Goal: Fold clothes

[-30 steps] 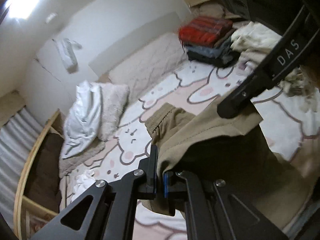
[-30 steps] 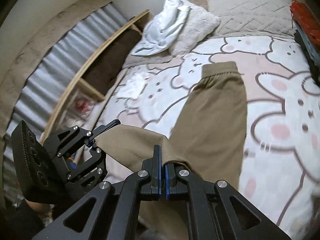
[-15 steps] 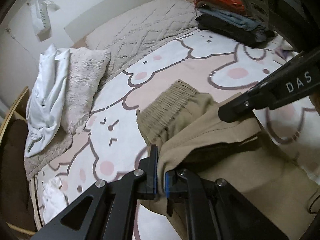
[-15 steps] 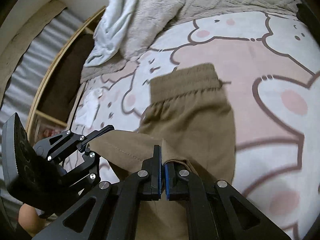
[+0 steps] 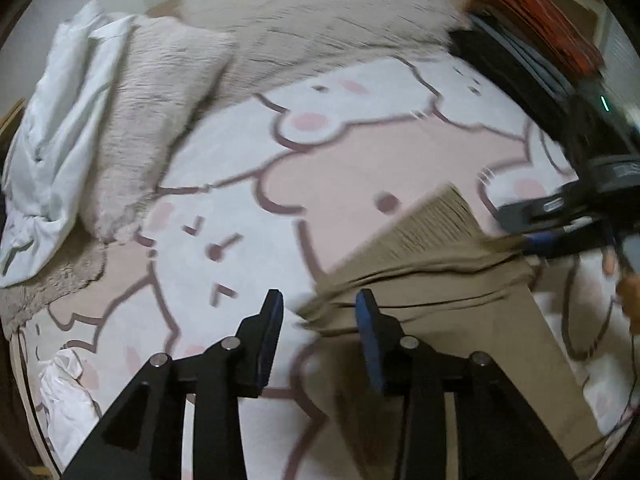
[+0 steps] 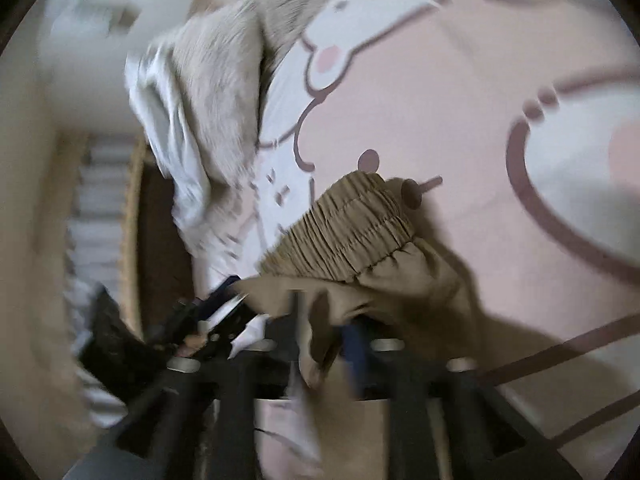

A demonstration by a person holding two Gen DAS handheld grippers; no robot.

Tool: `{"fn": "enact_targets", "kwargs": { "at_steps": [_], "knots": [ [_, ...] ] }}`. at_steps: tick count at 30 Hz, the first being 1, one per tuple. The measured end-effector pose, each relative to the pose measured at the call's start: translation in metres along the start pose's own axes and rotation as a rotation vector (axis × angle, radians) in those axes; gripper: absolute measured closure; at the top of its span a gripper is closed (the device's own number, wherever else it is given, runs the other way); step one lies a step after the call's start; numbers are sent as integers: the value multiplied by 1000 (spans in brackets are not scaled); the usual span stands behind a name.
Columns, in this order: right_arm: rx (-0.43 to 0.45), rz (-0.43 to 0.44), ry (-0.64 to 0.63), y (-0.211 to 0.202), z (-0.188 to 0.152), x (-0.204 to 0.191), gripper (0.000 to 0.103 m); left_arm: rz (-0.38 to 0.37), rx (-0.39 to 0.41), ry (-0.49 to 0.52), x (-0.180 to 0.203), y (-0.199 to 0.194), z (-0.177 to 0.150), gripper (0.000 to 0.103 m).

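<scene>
Khaki trousers point(image 5: 448, 300) with an elastic waistband point(image 6: 344, 228) lie folded over on the bunny-print bed cover point(image 5: 360, 152). My left gripper point(image 5: 318, 312) is open and low over the bed, its fingers on either side of the folded fabric's left edge. My right gripper point(image 6: 320, 320) is blurred by motion; its fingers stand apart with a fold of the khaki fabric hanging between them. It also shows in the left wrist view point(image 5: 548, 236) at the trousers' right edge.
A fluffy beige pillow point(image 5: 148, 120) and a white garment point(image 5: 52, 128) lie at the bed's far left. A quilted beige blanket point(image 5: 320, 20) lies at the head. A stack of folded clothes point(image 5: 532, 52), red on top, sits far right. A crumpled white cloth point(image 5: 64, 392) lies near left.
Both grippers have lowered the trouser hem onto the waistband end. My left gripper has opened and let go of the fabric. My right gripper's fingers have parted.
</scene>
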State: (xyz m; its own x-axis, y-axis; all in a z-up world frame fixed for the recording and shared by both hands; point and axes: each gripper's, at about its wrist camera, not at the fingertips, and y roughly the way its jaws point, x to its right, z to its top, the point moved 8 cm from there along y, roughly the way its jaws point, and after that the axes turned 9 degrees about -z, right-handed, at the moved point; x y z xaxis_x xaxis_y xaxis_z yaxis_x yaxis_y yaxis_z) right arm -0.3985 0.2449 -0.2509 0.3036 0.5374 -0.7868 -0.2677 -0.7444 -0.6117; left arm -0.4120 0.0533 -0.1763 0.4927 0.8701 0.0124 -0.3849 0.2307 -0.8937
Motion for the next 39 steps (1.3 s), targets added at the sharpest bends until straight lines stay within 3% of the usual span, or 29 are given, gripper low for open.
{"fn": "enact_targets", "kwargs": {
  "at_steps": [1,4,7,9,14,18,24,29,30,32,33,35,39],
  "knots": [
    [30,30,44,-5,5,2,23,13,13,-18,-7,-2,5,59],
    [55,194,165,-17,18,0,23,38,67,-72,-19,-8,16,59],
    [87,352,255,-33,25,-3,23,13,112,-104,-17,-17,12,59],
    [119,364,221,-45,27,-8,23,-29,123,-97,-8,-25,-2,59],
    [67,124,-8,-50,0,-15,23,-185,50,-48,33,-29,-54,59],
    [-16,-69,-172,-47,-43,-8,24,-246,-24,-25,64,-23,-96,59],
    [-73,-290,-365,-81,-121,11,24,-230,-78,45,102,-44,-152,59],
    [-82,-476,-544,-111,-188,30,25,-203,-105,189,150,-80,-201,59],
    [-82,-498,-582,-115,-202,34,27,-202,-109,213,159,-87,-210,59],
    [-88,-524,-644,-123,-228,40,42,-199,-121,248,176,-101,-230,59],
    [-91,-516,-652,-126,-242,43,45,-194,-128,260,183,-107,-239,59],
    [-97,-496,-662,-132,-267,49,62,-192,-136,267,194,-119,-259,59],
    [-127,-474,-683,-129,-310,64,64,-216,-140,256,214,-138,-294,58]
  ]
}}
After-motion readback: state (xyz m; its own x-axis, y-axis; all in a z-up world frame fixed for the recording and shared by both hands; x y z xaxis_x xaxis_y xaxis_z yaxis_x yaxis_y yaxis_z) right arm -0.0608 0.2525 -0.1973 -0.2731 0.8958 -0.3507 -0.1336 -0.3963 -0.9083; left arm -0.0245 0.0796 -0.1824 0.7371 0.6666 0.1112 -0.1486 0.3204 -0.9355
